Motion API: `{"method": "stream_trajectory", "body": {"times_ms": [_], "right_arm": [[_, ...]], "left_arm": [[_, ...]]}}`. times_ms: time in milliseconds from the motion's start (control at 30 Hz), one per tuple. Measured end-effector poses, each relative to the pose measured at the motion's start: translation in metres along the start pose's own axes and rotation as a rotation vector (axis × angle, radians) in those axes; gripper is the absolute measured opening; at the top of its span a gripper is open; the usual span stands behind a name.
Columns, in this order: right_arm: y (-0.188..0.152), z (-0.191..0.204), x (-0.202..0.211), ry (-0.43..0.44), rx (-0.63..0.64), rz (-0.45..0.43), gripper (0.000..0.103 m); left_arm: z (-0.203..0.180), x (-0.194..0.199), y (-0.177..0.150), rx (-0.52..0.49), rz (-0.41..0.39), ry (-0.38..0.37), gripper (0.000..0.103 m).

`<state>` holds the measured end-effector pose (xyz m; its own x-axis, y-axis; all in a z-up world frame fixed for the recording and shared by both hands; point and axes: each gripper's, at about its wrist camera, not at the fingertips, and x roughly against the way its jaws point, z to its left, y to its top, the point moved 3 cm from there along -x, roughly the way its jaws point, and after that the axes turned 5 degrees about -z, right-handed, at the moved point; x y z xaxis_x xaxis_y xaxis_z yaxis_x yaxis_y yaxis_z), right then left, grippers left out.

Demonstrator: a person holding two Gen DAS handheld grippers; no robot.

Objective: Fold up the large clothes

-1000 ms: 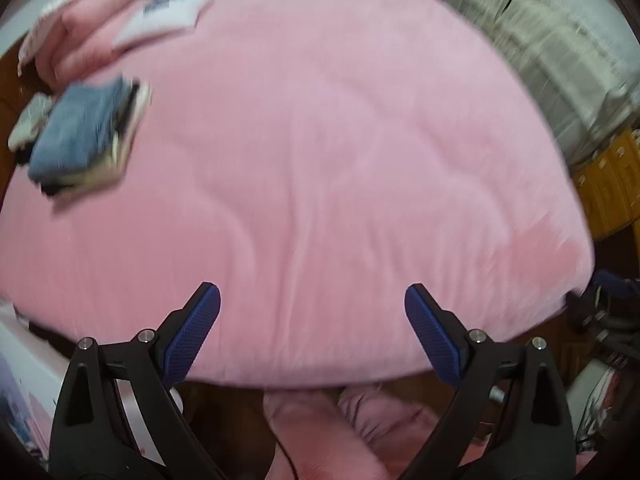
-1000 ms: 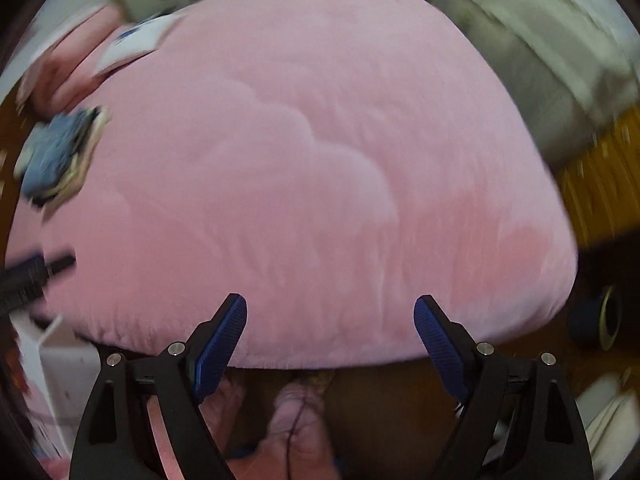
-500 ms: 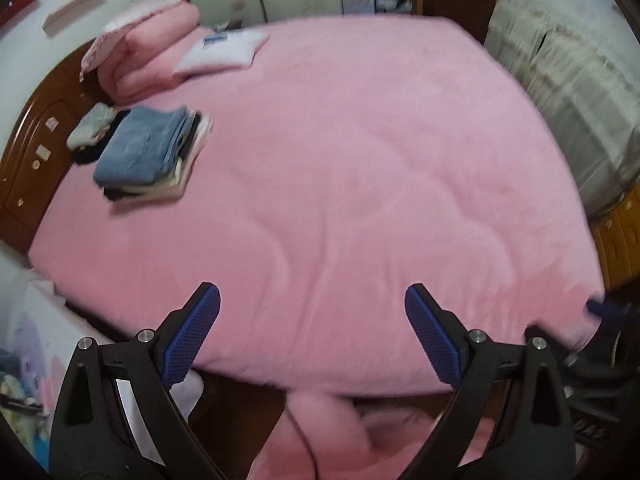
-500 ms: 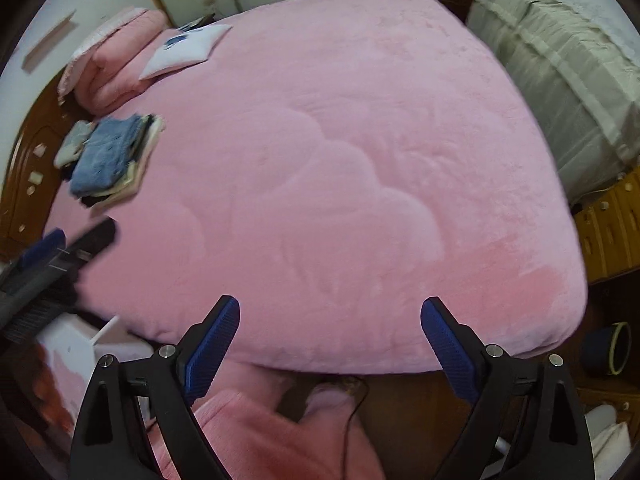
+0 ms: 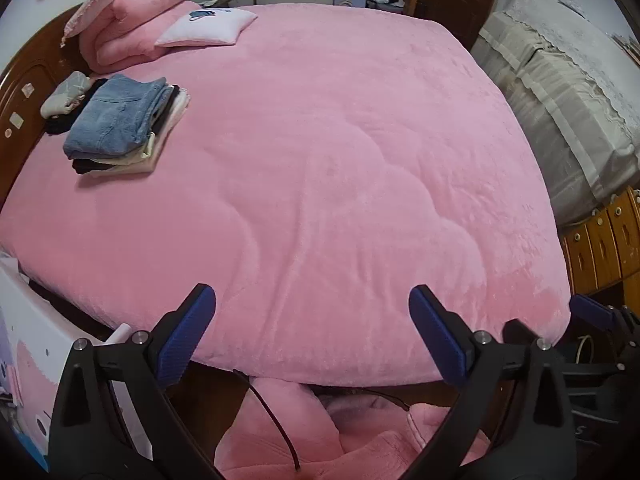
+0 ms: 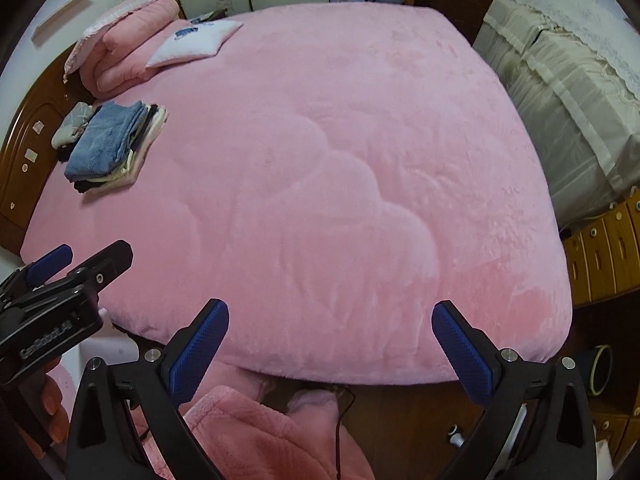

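A stack of folded clothes with blue jeans on top lies on the far left of a bed covered by a pink fleece blanket. My left gripper is open and empty, above the bed's near edge. My right gripper is open and empty, beside it on the right. The left gripper also shows in the right wrist view, and the right gripper's fingertip in the left wrist view. A pink fleece garment lies low in front of the bed, below both grippers.
A folded pink quilt and a white pillow sit at the head of the bed by the wooden headboard. A covered sofa and wooden drawers stand at right. A white box is at left.
Both grippers have pulled back and risen from close over the blanket, so the whole bed shows. Both stayed open and empty.
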<state>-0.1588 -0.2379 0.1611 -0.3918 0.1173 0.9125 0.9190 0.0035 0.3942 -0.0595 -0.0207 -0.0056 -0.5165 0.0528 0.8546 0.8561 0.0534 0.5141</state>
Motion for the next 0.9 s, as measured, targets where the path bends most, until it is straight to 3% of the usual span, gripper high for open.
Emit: {"method": "stream_trajectory", "body": {"times_ms": [67, 133, 433, 900], "right_arm": [[-0.014, -0.009, -0.036, 0.014, 0.004, 0.014, 0.103], [-0.022, -0.010, -0.043, 0.020, -0.007, 0.014, 0.103], [-0.031, -0.026, -0.034, 0.010, -0.097, -0.056, 0.103], [-0.029, -0.014, -0.009, -0.022, -0.040, -0.094, 0.103]], "left_arm": [[-0.004, 0.003, -0.003, 0.002, -0.006, -0.015, 0.102], [-0.005, 0.005, -0.005, -0.006, -0.011, -0.012, 0.102], [-0.015, 0.017, -0.009, -0.040, -0.030, -0.009, 0.102], [-0.023, 0.031, -0.018, -0.063, -0.053, -0.007, 0.102]]}}
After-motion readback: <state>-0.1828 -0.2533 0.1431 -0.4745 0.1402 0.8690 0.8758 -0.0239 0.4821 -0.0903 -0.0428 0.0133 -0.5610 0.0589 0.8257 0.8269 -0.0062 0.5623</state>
